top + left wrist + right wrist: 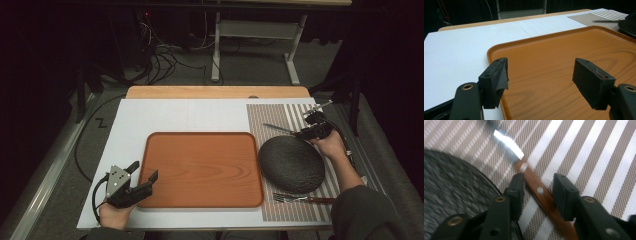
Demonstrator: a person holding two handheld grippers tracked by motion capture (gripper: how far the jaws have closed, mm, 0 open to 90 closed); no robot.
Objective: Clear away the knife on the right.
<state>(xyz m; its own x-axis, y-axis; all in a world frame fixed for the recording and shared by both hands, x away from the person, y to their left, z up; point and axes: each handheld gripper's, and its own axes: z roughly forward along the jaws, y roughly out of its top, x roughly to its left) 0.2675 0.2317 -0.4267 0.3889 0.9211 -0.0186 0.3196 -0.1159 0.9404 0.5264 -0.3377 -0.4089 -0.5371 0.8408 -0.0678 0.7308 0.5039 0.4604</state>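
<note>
While our right gripper straddles the knife on the striped placemat, its jaws stand narrowed with the wooden handle between them, touching one pad at most. Its long axis runs slantwise, blade pointing away from us beside the dark plate. Our left gripper gapes wide over the tray
</note>
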